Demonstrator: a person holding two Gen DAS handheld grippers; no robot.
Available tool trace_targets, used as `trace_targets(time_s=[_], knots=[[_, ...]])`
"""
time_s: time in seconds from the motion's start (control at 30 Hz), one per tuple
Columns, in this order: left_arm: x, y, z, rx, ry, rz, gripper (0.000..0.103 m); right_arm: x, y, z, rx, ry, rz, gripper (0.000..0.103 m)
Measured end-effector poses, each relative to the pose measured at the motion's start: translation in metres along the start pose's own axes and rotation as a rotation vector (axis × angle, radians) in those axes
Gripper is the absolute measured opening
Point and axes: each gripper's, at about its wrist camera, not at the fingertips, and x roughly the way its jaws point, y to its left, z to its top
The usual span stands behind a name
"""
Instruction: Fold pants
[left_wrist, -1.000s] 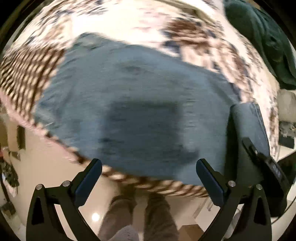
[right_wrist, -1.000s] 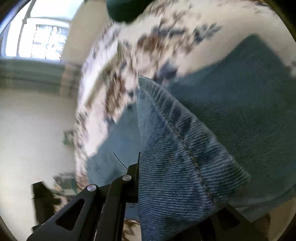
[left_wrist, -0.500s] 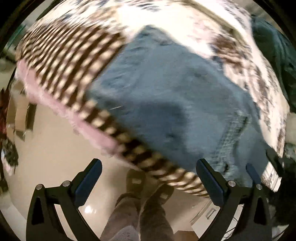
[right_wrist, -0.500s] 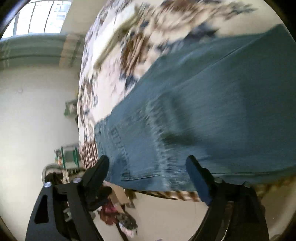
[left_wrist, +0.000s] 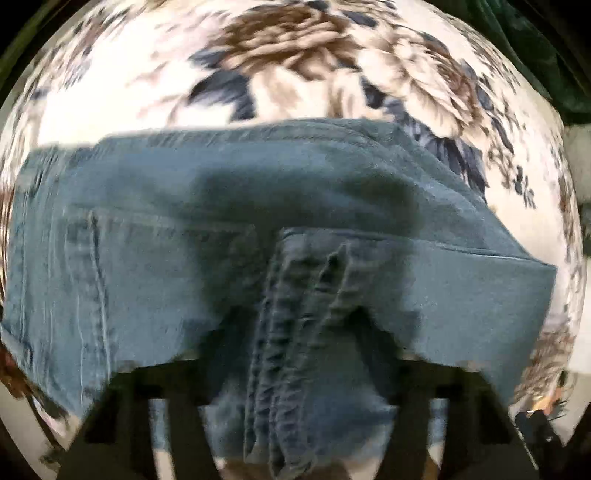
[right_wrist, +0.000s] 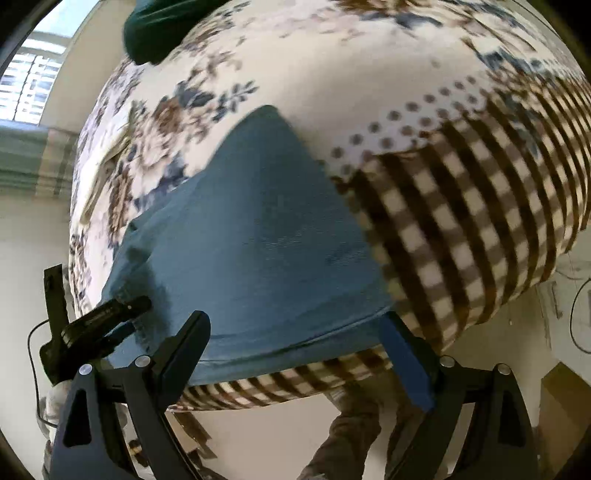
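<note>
Left wrist view, motion-blurred. The left gripper (left_wrist: 295, 373) has a thick bunch of seamed denim from the pants (left_wrist: 229, 236) running down between its dark fingers (left_wrist: 173, 391); the cloth covers the fingertips, so the fingers appear clamped on that bunch, though the contact itself is hidden. Beyond the bunch the pants spread wide across the bed (left_wrist: 295, 66), which carries a white cover with brown and blue flowers. A stitched pocket panel shows on the left part of the denim. A folded layer with a clean edge lies over the right part.

Right wrist view. The right gripper (right_wrist: 295, 354) has its fingers (right_wrist: 184, 354) well apart, with nothing between them. Both fingertips sit at the near edge of the pants (right_wrist: 258, 251), which lie flat there and reach the near edge of the bed (right_wrist: 332, 66). From this side the denim narrows to a point toward the middle of the bed. To the right of the pants the cover changes to a dotted band and then to a brown-and-white check border (right_wrist: 461, 229) that hangs over the bed's edge.

The left gripper (right_wrist: 99, 325) also shows at the left edge of the pants, on the denim. A dark green cloth (right_wrist: 159, 26) lies at the far side of the bed. Below the bed's edge, the person's trouser legs (right_wrist: 351, 435) stand on a pale floor (right_wrist: 258, 435). A window (right_wrist: 29, 85) shows at the upper left.
</note>
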Motion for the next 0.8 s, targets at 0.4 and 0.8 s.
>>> trace_targets(time_s=[0.4, 0.8], knots=[[-0.020, 0.000, -0.006, 0.027, -0.144, 0.013, 0.008, 0.025, 0.041, 0.008, -0.144, -0.001, -0.156, 0.095], [-0.037, 0.017, 0.009, -0.018, -0.204, -0.033, 0.002, 0.048, 0.091, 0.008, -0.367, -0.020, -0.343, 0.095]])
